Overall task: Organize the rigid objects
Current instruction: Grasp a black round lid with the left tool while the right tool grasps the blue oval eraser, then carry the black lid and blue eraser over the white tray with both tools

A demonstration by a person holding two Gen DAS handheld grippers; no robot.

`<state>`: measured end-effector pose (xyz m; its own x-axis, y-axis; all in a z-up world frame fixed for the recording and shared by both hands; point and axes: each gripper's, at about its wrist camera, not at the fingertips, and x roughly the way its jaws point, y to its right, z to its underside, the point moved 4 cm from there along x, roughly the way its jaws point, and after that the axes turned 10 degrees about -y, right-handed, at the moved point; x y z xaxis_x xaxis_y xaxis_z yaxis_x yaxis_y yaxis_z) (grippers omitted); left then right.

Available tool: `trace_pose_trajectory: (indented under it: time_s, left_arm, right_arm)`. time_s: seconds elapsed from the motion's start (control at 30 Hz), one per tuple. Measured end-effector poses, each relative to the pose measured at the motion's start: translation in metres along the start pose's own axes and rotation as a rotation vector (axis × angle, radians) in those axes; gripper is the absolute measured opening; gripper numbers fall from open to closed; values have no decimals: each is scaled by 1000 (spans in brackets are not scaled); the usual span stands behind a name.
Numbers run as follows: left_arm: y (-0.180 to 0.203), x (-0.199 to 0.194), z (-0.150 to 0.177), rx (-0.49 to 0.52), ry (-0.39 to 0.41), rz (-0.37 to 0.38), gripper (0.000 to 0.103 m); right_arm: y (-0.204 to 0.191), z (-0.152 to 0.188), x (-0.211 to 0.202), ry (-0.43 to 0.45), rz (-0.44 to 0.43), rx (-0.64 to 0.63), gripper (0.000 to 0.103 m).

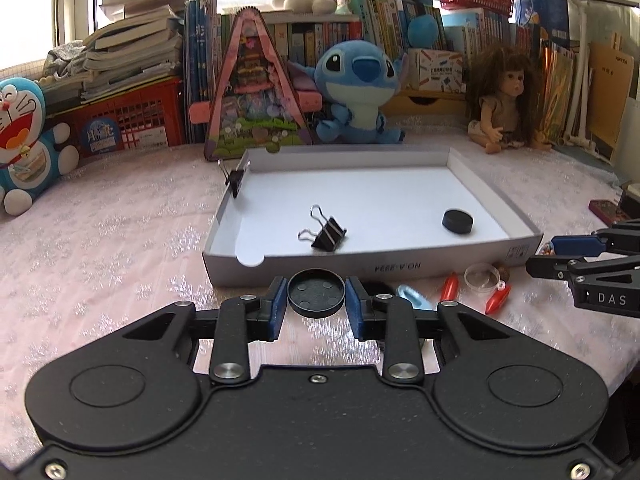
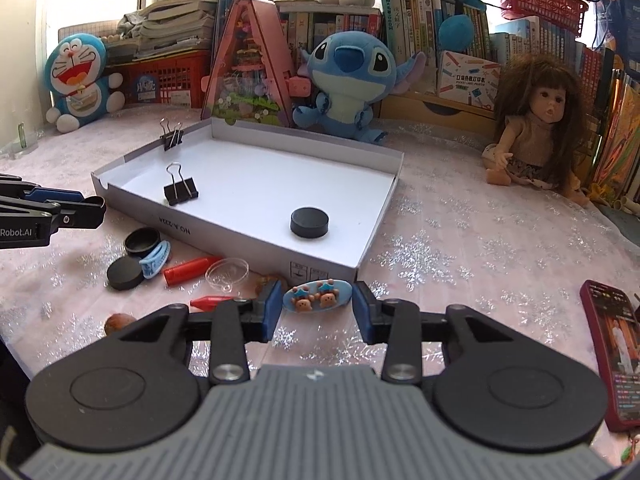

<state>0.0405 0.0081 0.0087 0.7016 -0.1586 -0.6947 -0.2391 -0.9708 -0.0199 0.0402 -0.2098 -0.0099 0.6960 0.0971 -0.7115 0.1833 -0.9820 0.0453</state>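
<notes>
left gripper (image 1: 316, 300) – clamps black cap (image 1: 316, 292) | right gripper (image 2: 316, 306) – clamps bear hair clip (image 2: 317, 296) | white tray (image 2: 320, 258) just ahead of both

We see a white-floored, grey-walled tray (image 2: 320, 258) on a pink tablecloth (image 2: 460, 240) patterned with silver snowflakes, a black cap (image 1: 316, 293) between blue pads (image 1: 276, 304), a pale-blue clip (image 2: 317, 296) bearing brown bears, and red crayons (image 2: 188, 274).

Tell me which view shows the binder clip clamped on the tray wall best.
The right wrist view: the clamped binder clip stands side-on on the tray wall, both handles and the body clear. In the left wrist view the same clip is edge-on and dark, its handles hard to separate.
</notes>
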Motion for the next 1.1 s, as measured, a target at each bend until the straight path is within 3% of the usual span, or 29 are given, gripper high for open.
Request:
trace_pose_trajectory:
  time_s: [0.63,1.1]
  left_arm:
    - [-6,3,-63,-7,72,-13,29]
    - [-5,43,-107,-33,51,-20,29]
  right_arm:
    - [19,-48,-6,59,11,72,44]
    - [25,-89,19,46,5,115,44]
